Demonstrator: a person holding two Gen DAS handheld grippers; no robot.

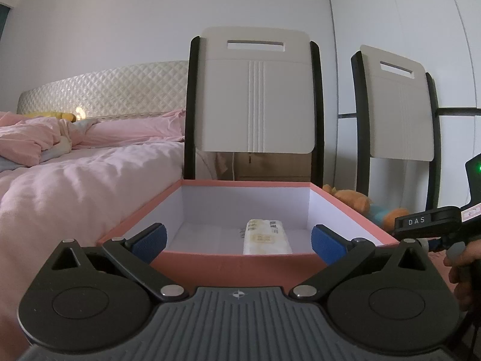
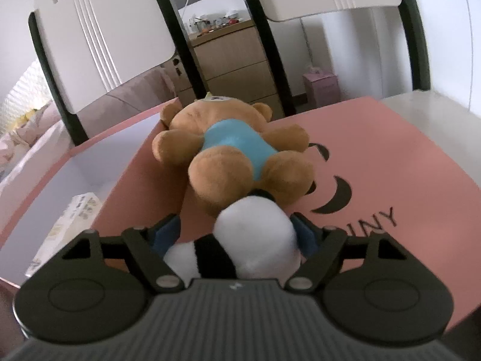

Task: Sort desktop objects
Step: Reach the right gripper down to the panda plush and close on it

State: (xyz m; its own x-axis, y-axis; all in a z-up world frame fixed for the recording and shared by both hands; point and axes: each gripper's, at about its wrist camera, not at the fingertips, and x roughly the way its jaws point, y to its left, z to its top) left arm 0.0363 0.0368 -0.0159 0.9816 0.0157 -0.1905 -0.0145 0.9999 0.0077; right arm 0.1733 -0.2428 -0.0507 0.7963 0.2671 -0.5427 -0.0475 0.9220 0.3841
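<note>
The right claw (image 2: 237,234) clamps a black-and-white plush (image 2: 255,228) lying on the pink lid (image 2: 390,156) by the bear (image 2: 228,150), likely to box it. The left claw (image 1: 239,242) waits apart at the box (image 1: 186,266).

A plain white wall (image 1: 120,15) filled the upper part of the left wrist view. Two white chair backs with black frames stood against it, one at centre (image 1: 255,96) and one at right (image 1: 399,111). At the left lay a bed with pink bedding (image 1: 75,174) and a quilted cream headboard (image 1: 105,90). In the right wrist view, a light wooden chest of drawers (image 2: 234,66) showed at upper centre between the chair frames, its top cluttered with small items too blurred to tell. The light was soft and even.
</note>
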